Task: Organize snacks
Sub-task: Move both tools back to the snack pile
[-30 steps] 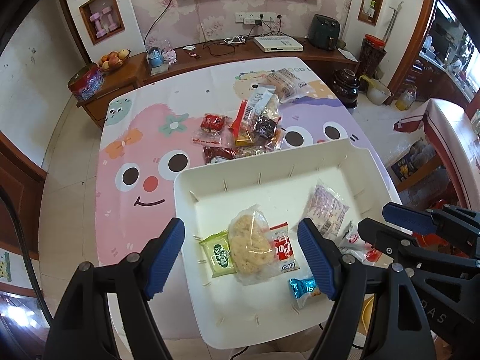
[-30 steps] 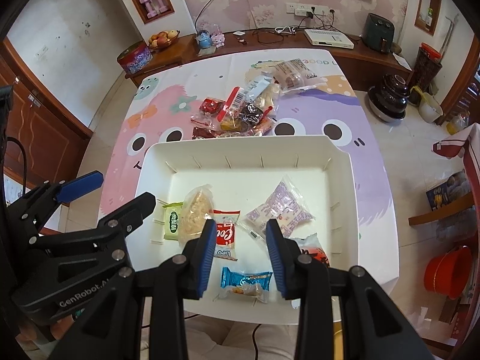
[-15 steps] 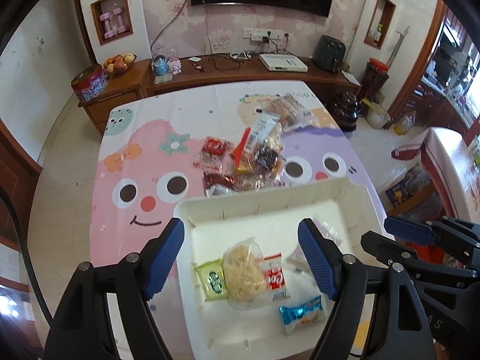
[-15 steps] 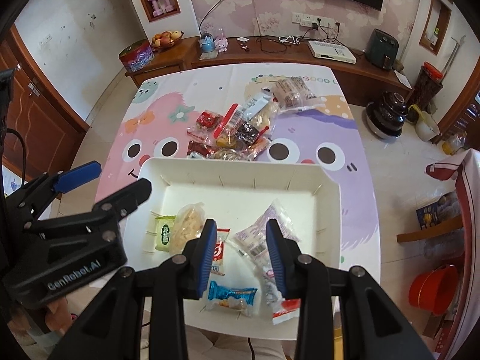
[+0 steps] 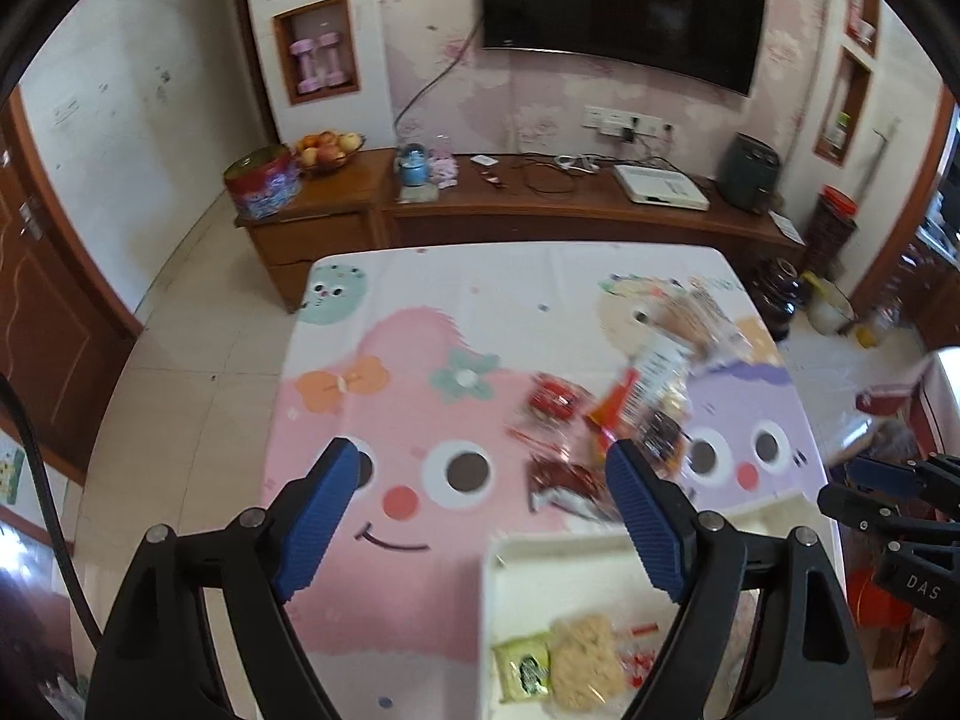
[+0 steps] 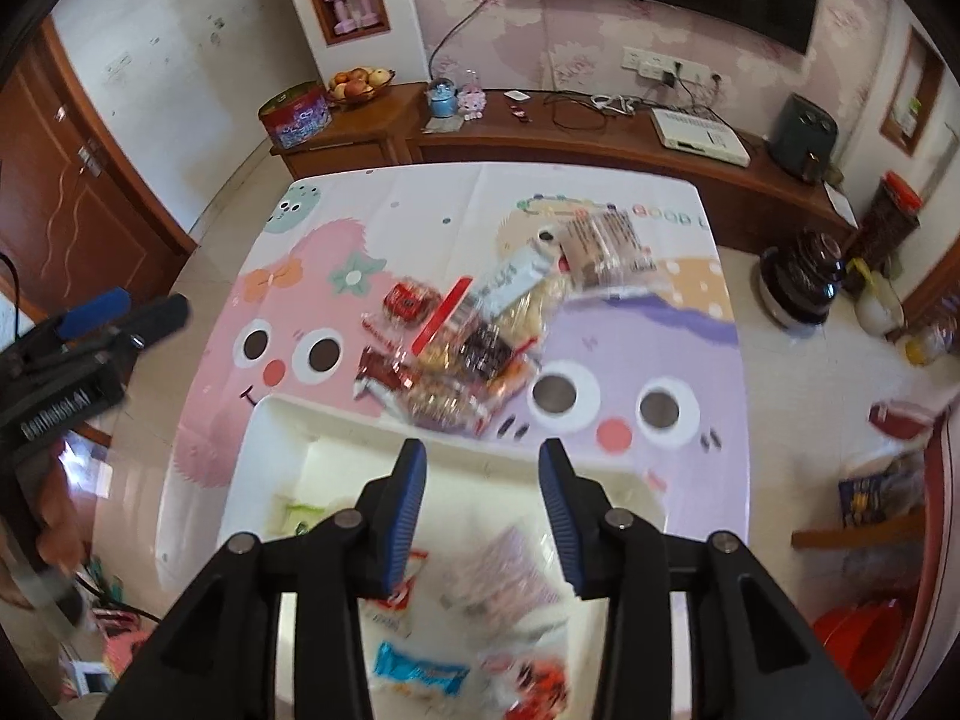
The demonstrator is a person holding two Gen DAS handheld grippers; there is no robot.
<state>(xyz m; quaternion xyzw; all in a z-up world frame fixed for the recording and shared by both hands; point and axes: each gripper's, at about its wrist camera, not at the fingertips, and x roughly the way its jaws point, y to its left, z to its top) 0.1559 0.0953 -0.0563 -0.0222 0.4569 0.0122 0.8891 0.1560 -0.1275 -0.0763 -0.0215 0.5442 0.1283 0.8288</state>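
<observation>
The step in hand looks like the trip back for another snack: both grippers are empty and face the loose pile. On the left, the left gripper (image 5: 480,516) hangs over the pink cartoon tablecloth (image 5: 384,396), jaws wide apart with nothing between them. Right of it the white tray (image 6: 264,420) sits at the near edge of the table, holding a green packet (image 5: 523,669), a pale crispy cake (image 5: 585,657), a blue wrapper (image 6: 420,672) and a purple-printed bag (image 6: 510,570). The right gripper (image 6: 483,510) hovers over the tray's far part, jaws moderately apart and empty.

The snack pile (image 6: 474,336) lies just beyond the tray's far rim. The next move calls for reaching forward and closing on one packet.

Compared with a second ago, both grippers have risen and tilted away from the tray toward the pile; the tray's contents look unchanged.
</observation>
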